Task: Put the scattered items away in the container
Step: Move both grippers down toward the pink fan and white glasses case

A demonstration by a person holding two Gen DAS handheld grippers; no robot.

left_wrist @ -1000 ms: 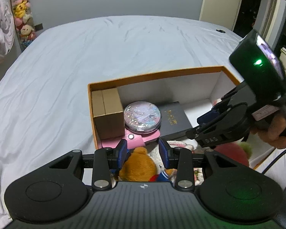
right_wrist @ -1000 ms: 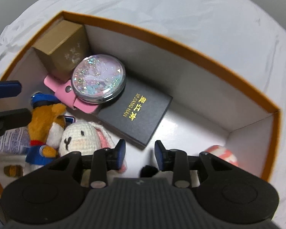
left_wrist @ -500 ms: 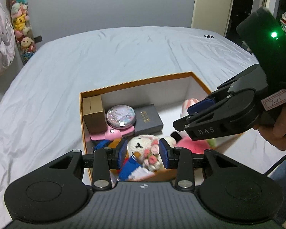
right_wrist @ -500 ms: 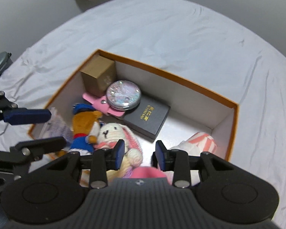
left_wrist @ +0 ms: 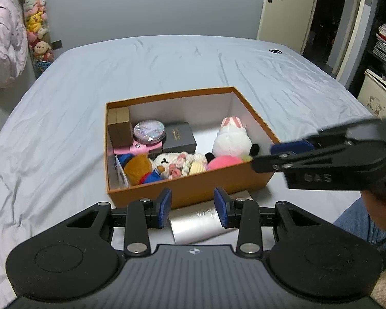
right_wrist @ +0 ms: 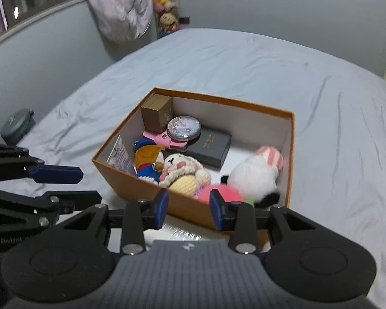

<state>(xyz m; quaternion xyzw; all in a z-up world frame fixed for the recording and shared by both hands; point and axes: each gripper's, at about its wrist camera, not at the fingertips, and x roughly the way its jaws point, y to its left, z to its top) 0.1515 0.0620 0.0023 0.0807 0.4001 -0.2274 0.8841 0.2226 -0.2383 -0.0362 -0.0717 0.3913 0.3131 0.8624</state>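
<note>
An orange cardboard box [left_wrist: 193,193] [right_wrist: 131,177] with white inside sits on the bed. In it lie a brown carton [left_wrist: 119,128], a glittery round case [left_wrist: 149,130], a dark book [left_wrist: 180,139], an orange plush [left_wrist: 137,168], a knitted bunny [right_wrist: 180,166], a pink ball [left_wrist: 224,162] and a white plush [left_wrist: 231,139]. My left gripper [left_wrist: 192,207] is open and empty, in front of the box's near wall. My right gripper [right_wrist: 188,207] is open and empty, near the same wall; it shows at the right of the left wrist view [left_wrist: 267,155].
A shiny silver flat sheet [left_wrist: 195,222] lies under the box's near edge. The grey bedsheet [left_wrist: 64,118] spreads all around. A pink jacket [right_wrist: 121,7] and hanging plush toys [left_wrist: 37,33] are at the far wall. A door [left_wrist: 283,10] is behind right.
Both grippers have pulled back and up from inside the box to outside its near wall. The whole box now shows. Both stayed open and empty.
</note>
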